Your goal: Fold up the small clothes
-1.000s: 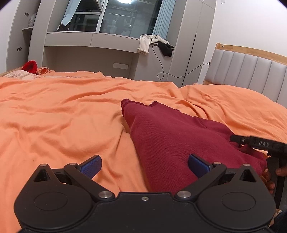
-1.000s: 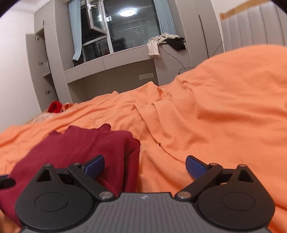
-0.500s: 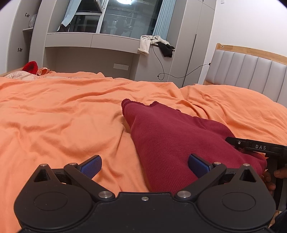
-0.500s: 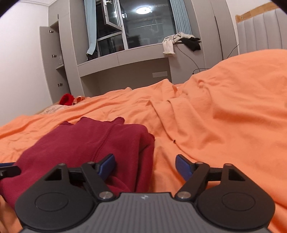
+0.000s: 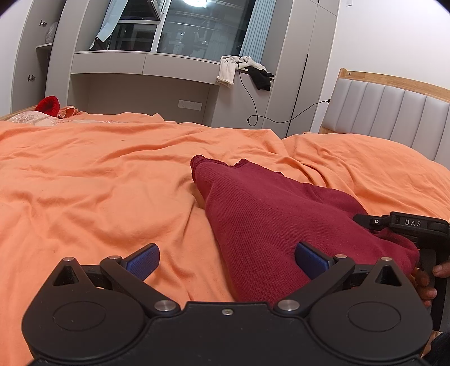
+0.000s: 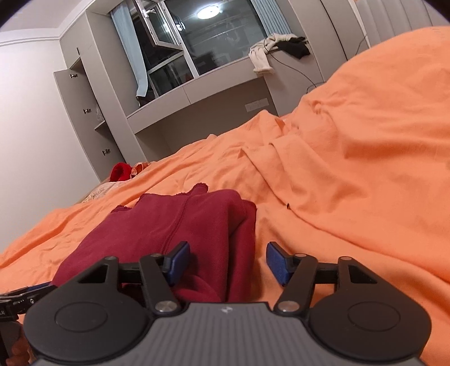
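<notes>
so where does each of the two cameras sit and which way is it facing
Left wrist: on the left gripper, low over the orange bedding, facing the window; its open jaws straddle the maroon garment's edge; fingers hold the right gripper.
Right wrist: on the right gripper, rolled, jaws just been closing around the garment's fold, not yet pressing.
Shared: garment, bedding, window ledge clothes.

Ahead of me, grey cabinets (image 5: 42,64) fill the upper left of the frame, beside a dark window (image 5: 180,28) that reflects a ceiling light (image 5: 197,2). A padded grey headboard (image 5: 393,112) with wooden trim stands at the right, against a white wall (image 5: 393,36).
</notes>
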A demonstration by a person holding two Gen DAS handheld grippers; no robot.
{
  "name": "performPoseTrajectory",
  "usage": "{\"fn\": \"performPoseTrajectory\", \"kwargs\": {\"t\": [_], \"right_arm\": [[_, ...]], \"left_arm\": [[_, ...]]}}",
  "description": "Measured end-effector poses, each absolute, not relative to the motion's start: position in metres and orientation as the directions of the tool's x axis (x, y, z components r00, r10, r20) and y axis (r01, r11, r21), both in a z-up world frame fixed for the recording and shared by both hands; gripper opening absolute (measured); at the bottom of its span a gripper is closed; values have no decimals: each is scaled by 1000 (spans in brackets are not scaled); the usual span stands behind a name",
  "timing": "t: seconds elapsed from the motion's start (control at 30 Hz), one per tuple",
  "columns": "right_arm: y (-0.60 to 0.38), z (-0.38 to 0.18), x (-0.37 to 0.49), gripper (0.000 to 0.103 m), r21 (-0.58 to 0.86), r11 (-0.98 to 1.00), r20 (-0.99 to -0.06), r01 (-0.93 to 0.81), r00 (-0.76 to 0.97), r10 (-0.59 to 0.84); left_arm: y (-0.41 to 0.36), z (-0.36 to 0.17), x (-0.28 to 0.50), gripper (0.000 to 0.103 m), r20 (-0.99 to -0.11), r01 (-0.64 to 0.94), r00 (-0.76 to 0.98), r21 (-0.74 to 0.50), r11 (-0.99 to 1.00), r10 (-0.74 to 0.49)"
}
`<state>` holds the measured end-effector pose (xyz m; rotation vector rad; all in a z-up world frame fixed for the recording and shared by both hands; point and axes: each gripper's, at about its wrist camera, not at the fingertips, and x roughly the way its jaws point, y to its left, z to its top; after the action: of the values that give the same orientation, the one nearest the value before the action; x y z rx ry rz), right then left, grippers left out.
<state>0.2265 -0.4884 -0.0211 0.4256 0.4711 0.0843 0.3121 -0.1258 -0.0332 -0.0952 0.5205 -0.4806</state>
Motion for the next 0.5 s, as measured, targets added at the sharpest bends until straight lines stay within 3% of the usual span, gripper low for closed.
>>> {"fn": "performPoseTrajectory", "kwargs": {"t": [0.33,0.5], "right_arm": [[-492,-27,224,58,521,853,-441,35,867,233],[-485,-24,223,45,495,869,-439,23,869,228]], "left_arm": [[-126,-33,312,102,-455,417,760,-207,885,-464],[-126,-34,312,102,-454,417,761,-207,885,-464]]}}
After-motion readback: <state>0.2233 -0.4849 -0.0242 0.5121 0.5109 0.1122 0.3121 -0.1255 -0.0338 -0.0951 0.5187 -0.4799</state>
